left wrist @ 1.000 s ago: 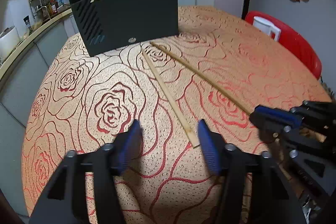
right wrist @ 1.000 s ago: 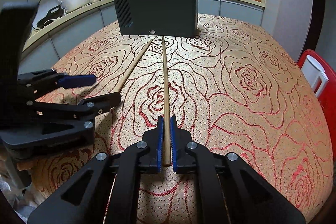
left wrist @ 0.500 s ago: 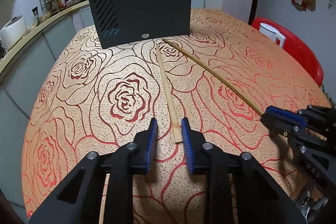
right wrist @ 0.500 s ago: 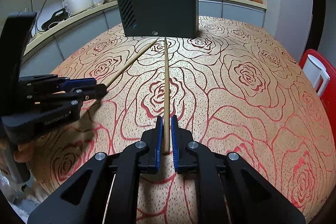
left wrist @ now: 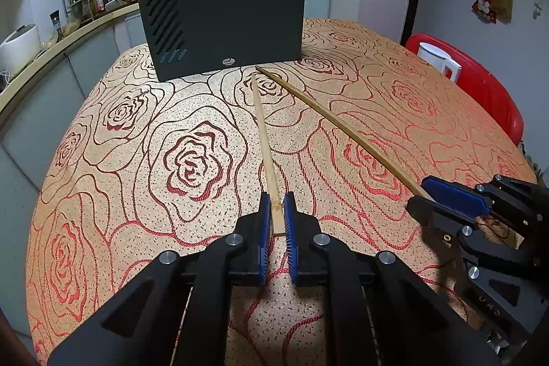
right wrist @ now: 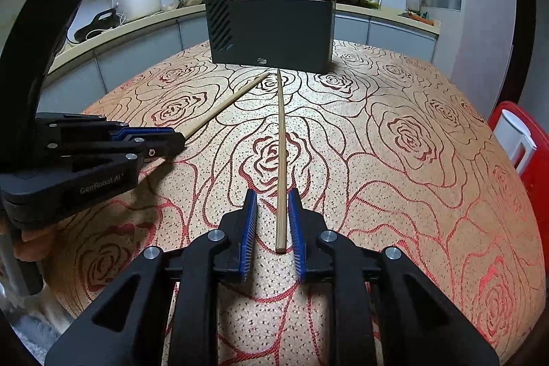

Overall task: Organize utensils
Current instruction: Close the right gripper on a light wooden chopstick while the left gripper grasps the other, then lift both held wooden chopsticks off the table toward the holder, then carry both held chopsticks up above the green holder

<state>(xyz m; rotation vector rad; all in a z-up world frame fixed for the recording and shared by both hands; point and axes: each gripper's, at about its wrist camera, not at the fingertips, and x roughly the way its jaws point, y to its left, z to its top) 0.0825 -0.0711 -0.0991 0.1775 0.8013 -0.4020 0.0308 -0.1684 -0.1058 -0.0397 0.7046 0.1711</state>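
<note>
Two pale wooden chopsticks were seen lengthwise toward the dark rectangular holder, one clenched by the left gripper, one between the released right gripper.

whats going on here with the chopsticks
A person with a gripper in each hand is tidying chopsticks into the dark utensil holder. The left gripper is nearly shut around one chopstick on the tablecloth. The right gripper is open around the other chopstick.
</note>
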